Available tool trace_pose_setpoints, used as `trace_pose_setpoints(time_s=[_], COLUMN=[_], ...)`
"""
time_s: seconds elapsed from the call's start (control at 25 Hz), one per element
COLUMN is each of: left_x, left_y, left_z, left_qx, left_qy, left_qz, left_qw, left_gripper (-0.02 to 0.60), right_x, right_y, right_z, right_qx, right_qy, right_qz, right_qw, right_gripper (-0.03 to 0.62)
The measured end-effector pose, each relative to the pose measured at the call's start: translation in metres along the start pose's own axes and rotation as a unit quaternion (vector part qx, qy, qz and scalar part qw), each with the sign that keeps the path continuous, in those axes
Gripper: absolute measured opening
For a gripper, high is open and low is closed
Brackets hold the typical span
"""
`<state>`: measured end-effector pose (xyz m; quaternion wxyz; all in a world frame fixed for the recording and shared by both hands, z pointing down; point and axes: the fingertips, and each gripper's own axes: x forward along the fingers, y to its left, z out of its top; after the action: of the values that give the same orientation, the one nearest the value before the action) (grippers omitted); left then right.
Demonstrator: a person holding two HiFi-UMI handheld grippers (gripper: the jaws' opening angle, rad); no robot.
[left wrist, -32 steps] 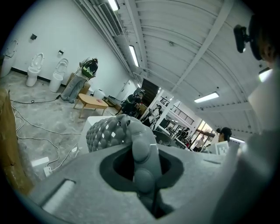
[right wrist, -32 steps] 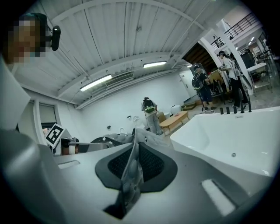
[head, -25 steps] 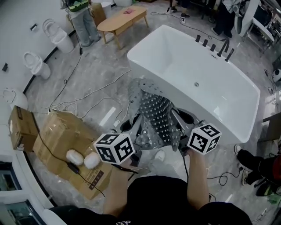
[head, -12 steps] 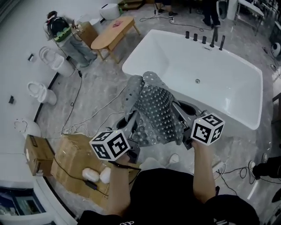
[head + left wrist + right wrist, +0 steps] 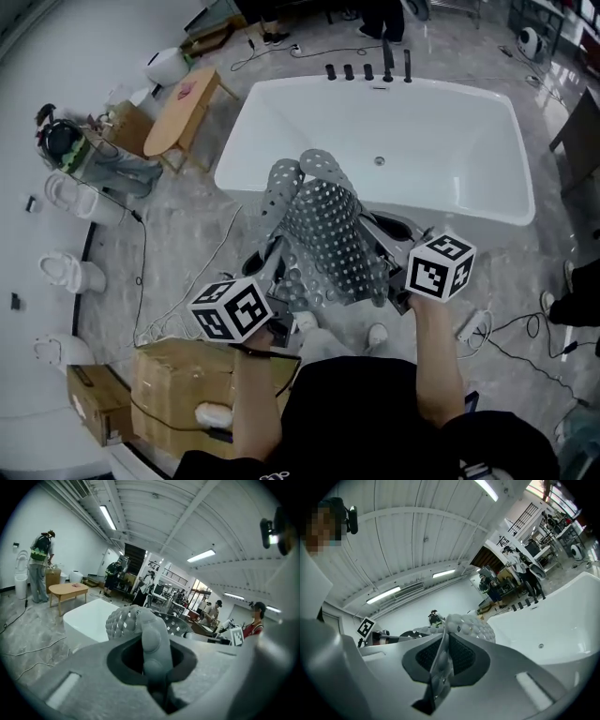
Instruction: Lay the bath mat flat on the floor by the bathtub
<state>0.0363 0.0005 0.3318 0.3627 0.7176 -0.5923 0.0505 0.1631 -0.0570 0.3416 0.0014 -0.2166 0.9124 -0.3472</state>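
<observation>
Both claws are clamped on the bath mat, nothing is loose.
- Left claw: jaws nearly together, with a thick rolled fold of the mat pinched between them. The left gripper view shows the fold running straight up through the jaw gap.
- Right claw: jaws nearly together on a thin edge of the mat. In the right gripper view the studded sheet stands on edge between the pads.
- The mat is grey and perforated/studded. It's bunched and arched up between the two claws, with its far end curled over. It's held in the air in front of the person, over the near rim of the bathtub. It's clear of the floor and not flat.
- The tub is white, its long side runs left-right, and a row of dark tap fittings sits on its far rim.
- A cardboard box sits on the floor near left. Toilets line the left wall. Cables trail across the floor left of the tub.
</observation>
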Motion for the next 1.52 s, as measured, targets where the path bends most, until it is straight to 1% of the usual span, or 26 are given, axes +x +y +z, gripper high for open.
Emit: trace_pose_setpoints(time_s=[0.12, 0.2, 0.28, 0.32, 0.4, 0.44, 0.48, 0.6, 0.8, 0.88, 1.04, 1.2, 1.36, 1.52], left_x=[0.017, 0.025, 0.028, 0.030, 0.032, 0.034, 0.037, 0.044, 0.046, 0.049, 0.061, 0.073, 0.084, 0.100], left_y=[-0.005, 0.000, 0.012, 0.020, 0.034, 0.040, 0.047, 0.073, 0.122, 0.137, 0.154, 0.172, 0.192, 0.204], left_z=[-0.011, -0.016, -0.019, -0.020, -0.021, -0.020, -0.018, -0.006, 0.009, 0.012, 0.015, 0.007, -0.010, -0.032], left_qx=[0.000, -0.003, -0.003, 0.006, 0.044, 0.057, 0.059, 0.034, 0.016, 0.023, 0.046, 0.041, 0.045, 0.043], left_qy=[0.017, 0.030, 0.042, 0.047, 0.062, 0.068, 0.071, 0.074, 0.085, 0.094, 0.111, 0.138, 0.165, 0.185], left_qz=[-0.020, -0.030, -0.033, -0.028, -0.015, -0.014, -0.018, -0.037, -0.054, -0.060, -0.076, -0.095, -0.102, -0.110], left_qw=[0.9996, 0.9991, 0.9986, 0.9985, 0.9970, 0.9960, 0.9956, 0.9960, 0.9948, 0.9935, 0.9899, 0.9851, 0.9800, 0.9756], left_gripper=[0.031, 0.031, 0.031, 0.031, 0.031, 0.031, 0.031, 0.031, 0.031, 0.031, 0.031, 0.031, 0.031, 0.031], right_x=[-0.009, -0.009, -0.004, 0.000, 0.008, 0.013, 0.020, 0.048, 0.095, 0.106, 0.113, 0.114, 0.116, 0.119], right_y=[-0.015, -0.021, -0.026, -0.027, -0.027, -0.027, -0.028, -0.028, -0.016, -0.015, -0.021, -0.030, -0.038, -0.050], right_z=[-0.005, -0.011, -0.018, -0.021, -0.025, -0.026, -0.026, -0.032, -0.047, -0.050, -0.050, -0.068, -0.082, -0.098], right_qx=[0.007, 0.013, 0.018, 0.019, 0.026, 0.031, 0.033, 0.026, 0.018, 0.017, 0.028, 0.048, 0.061, 0.060], right_qy=[-0.003, -0.001, 0.007, 0.012, 0.015, 0.013, 0.011, 0.021, 0.034, 0.032, 0.006, -0.005, -0.027, -0.022], right_qz=[-0.023, -0.040, -0.053, -0.054, -0.049, -0.050, -0.056, -0.087, -0.108, -0.124, -0.153, -0.193, -0.224, -0.250], right_qw=[1.000, 0.999, 0.998, 0.998, 0.998, 0.998, 0.998, 0.996, 0.993, 0.992, 0.988, 0.980, 0.972, 0.966], right_gripper=[0.025, 0.025, 0.025, 0.025, 0.025, 0.025, 0.025, 0.025, 0.025, 0.025, 0.025, 0.025, 0.025, 0.025])
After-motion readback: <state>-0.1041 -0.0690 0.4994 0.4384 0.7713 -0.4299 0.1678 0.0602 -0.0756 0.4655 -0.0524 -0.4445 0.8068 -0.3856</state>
